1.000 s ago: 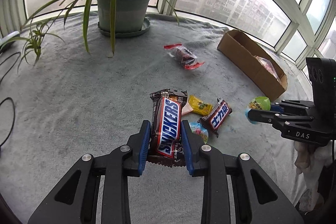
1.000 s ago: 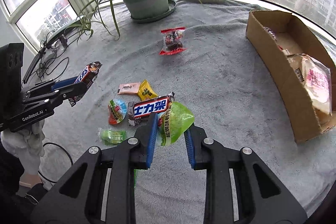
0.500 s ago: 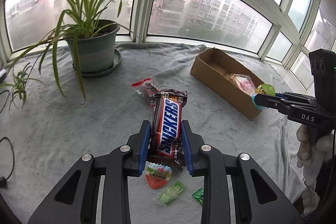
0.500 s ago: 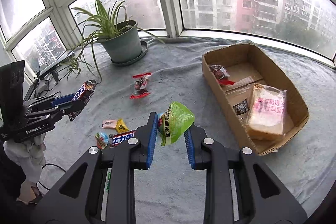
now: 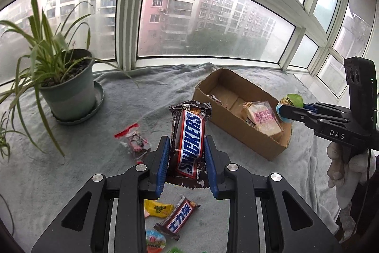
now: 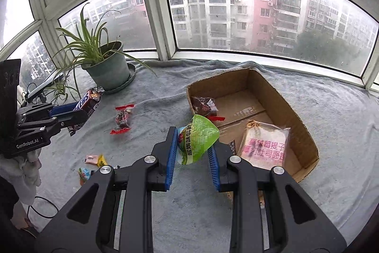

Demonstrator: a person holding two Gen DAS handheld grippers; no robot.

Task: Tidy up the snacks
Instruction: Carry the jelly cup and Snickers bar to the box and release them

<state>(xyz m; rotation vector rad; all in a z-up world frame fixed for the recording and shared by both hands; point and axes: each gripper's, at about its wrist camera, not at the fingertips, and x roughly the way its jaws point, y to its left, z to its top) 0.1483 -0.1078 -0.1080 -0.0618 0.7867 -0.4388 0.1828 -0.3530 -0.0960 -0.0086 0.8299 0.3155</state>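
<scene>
— Snacks first, biggest down: where do we see them?

— We see the cardboard box (image 6: 293, 110) on the grey blanket (image 6: 331, 122), near the potted plant (image 6: 106, 68). Inside it lie a pale bread packet (image 6: 263, 146) printed in pink Chinese characters and a dark wrapped sweet (image 6: 203, 106) with red ends.

— And what do we have in hand?

— Our left gripper (image 5: 187, 153) is clamped on a Snickers bar (image 5: 189, 141), the white "SNICKERS" lettering running up between the blue pads, held clear above the blanket. Our right gripper (image 6: 193, 146) pinches a green pouch (image 6: 196, 136) with white Chinese writing, just at the box's near-left corner. Its body reads "DAS" from the left view; the left one reads "GenRobot.AI".

— What do we see loose on the blanket?

— A red-ended sweet (image 5: 135, 144) beside the left fingers; below them a small brown bar (image 5: 177, 219) with Chinese characters on blue, a yellow packet (image 5: 158, 208) touching it, and a round foil-topped cup (image 5: 155, 241) at the frame's bottom edge.
</scene>
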